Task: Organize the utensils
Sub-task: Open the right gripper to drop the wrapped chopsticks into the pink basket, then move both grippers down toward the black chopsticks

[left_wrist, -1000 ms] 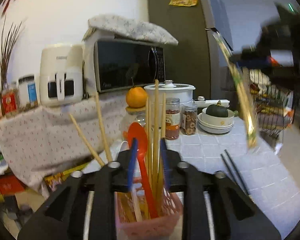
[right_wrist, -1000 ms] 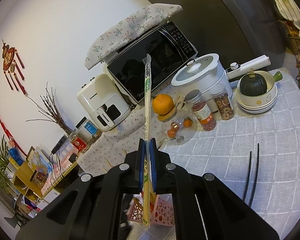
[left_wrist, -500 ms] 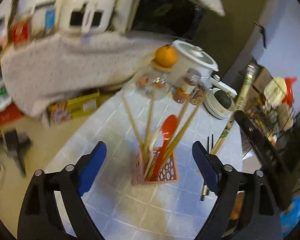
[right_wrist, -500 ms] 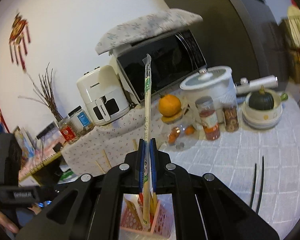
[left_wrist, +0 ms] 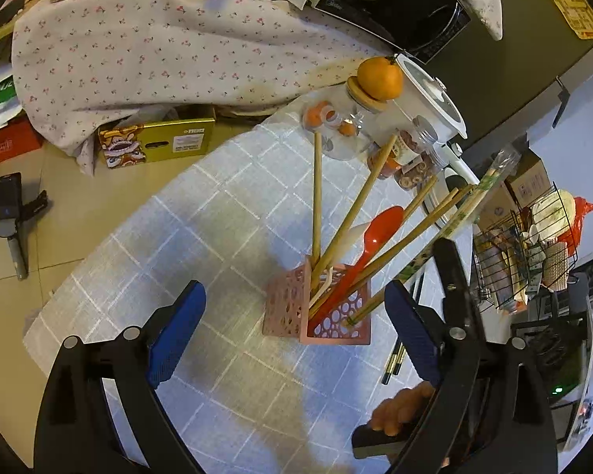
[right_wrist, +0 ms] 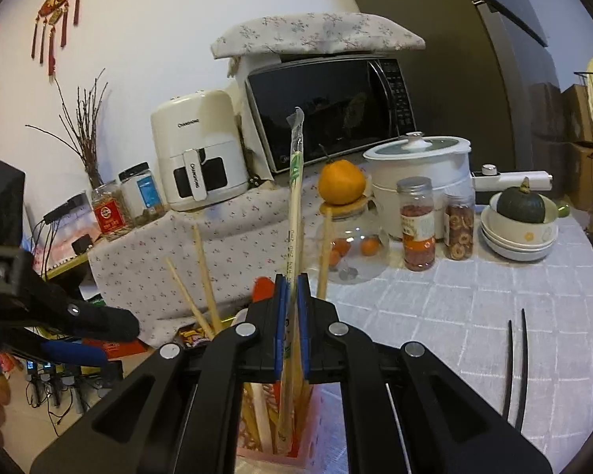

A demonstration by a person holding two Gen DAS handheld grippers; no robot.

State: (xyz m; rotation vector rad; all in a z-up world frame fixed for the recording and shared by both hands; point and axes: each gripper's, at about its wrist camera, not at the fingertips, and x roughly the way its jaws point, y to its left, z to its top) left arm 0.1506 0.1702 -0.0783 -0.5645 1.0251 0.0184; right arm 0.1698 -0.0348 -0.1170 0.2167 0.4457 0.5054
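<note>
My right tool (right_wrist: 291, 316) is clamped on a wrapped pair of chopsticks (right_wrist: 295, 213), its lower end inside the pink holder (left_wrist: 320, 312). My left tool (left_wrist: 292, 335) stands wide with nothing between its pads, above the holder. Wooden chopsticks (left_wrist: 317, 197) and a red spoon (left_wrist: 369, 233) crowd the holder. Black chopsticks (right_wrist: 516, 363) lie on the surface (right_wrist: 454, 308) at three o'clock; jars (right_wrist: 417, 223) and an orange (right_wrist: 342, 187) stand at twelve.
</note>
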